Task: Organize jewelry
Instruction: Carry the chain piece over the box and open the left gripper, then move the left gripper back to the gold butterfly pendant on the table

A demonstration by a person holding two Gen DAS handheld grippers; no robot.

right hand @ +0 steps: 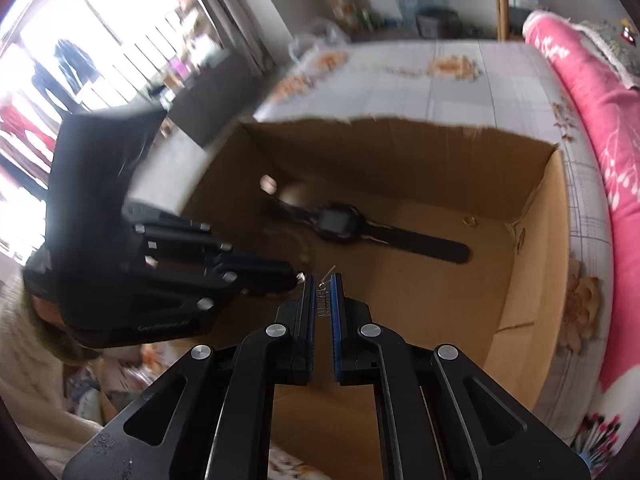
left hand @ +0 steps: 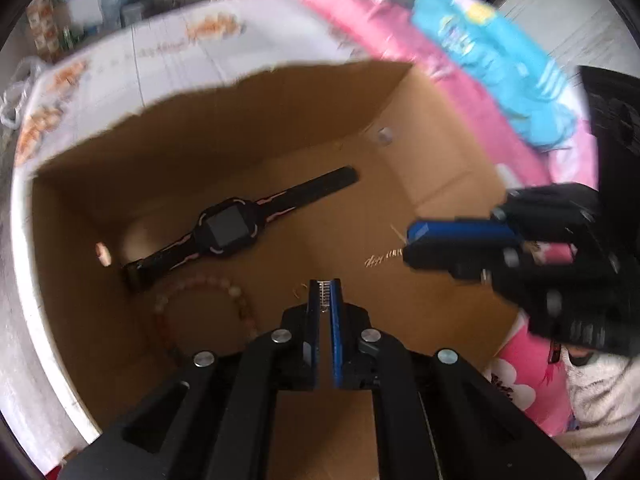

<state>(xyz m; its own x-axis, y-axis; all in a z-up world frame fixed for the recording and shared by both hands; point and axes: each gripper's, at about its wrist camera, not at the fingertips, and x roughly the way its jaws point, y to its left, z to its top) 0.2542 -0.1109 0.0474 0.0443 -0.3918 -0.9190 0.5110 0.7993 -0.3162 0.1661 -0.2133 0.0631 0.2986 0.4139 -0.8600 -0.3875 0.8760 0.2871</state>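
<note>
An open cardboard box (left hand: 436, 128) (right hand: 532, 240) lies on a bed. On its floor lie a black watch with pink trim (left hand: 228, 229) (right hand: 340, 222), a pale bead bracelet (left hand: 208, 284) and a small ring (right hand: 469, 221). My left gripper (left hand: 325, 286) is shut on a small silver earring (left hand: 325, 294), held over the box floor. My right gripper (right hand: 323, 280) is shut on a matching earring (right hand: 322, 304); it shows at the right of the left wrist view (left hand: 408, 246), with the earring (left hand: 384, 257) sticking out of its tips.
A pink floral quilt (left hand: 348, 12) (right hand: 600, 112) and a blue package (left hand: 492, 52) lie beside the box. The bed sheet (right hand: 460, 80) is grey with orange flowers. A window (right hand: 80, 60) is at far left.
</note>
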